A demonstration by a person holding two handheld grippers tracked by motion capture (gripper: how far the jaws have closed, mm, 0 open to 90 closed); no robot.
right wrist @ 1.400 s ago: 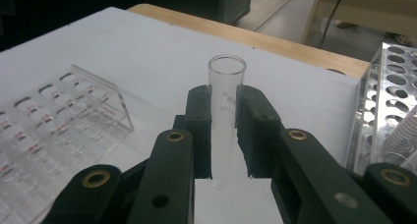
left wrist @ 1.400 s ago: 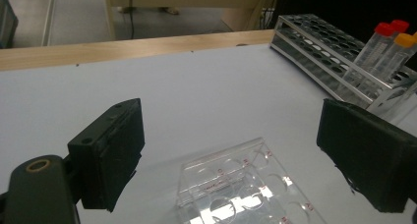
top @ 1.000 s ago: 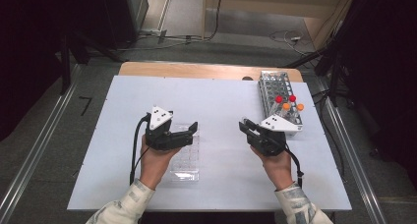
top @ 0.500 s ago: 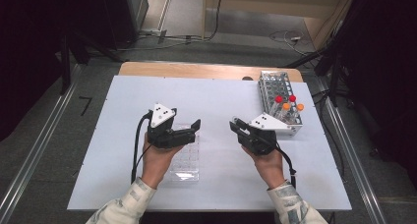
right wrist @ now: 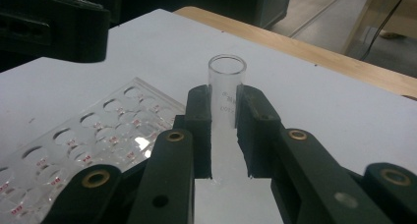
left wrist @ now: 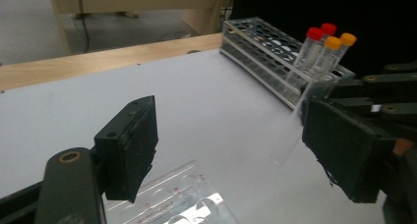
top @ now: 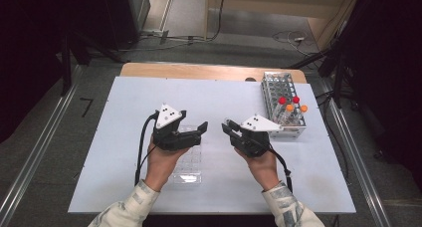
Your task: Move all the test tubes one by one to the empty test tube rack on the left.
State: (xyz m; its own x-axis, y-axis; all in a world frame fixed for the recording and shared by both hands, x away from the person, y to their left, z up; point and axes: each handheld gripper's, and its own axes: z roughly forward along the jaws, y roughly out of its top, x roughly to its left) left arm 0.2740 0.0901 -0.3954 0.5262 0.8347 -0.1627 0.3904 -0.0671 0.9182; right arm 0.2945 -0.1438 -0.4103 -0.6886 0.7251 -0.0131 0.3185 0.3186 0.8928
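Above table point(top: 119, 107), tube point(right wrist: 226, 94) between jaws

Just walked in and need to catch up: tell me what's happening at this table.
A person works with tongs in each hand. The right tongs are shut on an uncapped clear tube, held above the white table. The left tongs, whose jaws have just been closing with nothing between them, hover over a clear well plate. Four capped tubes stand in the metal rack.

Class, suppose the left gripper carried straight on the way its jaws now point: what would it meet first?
Probably the clear open-topped tube held in the right gripper, which lies just ahead of the left gripper; depth is hard to judge. Farther on stands the metal tube rack.
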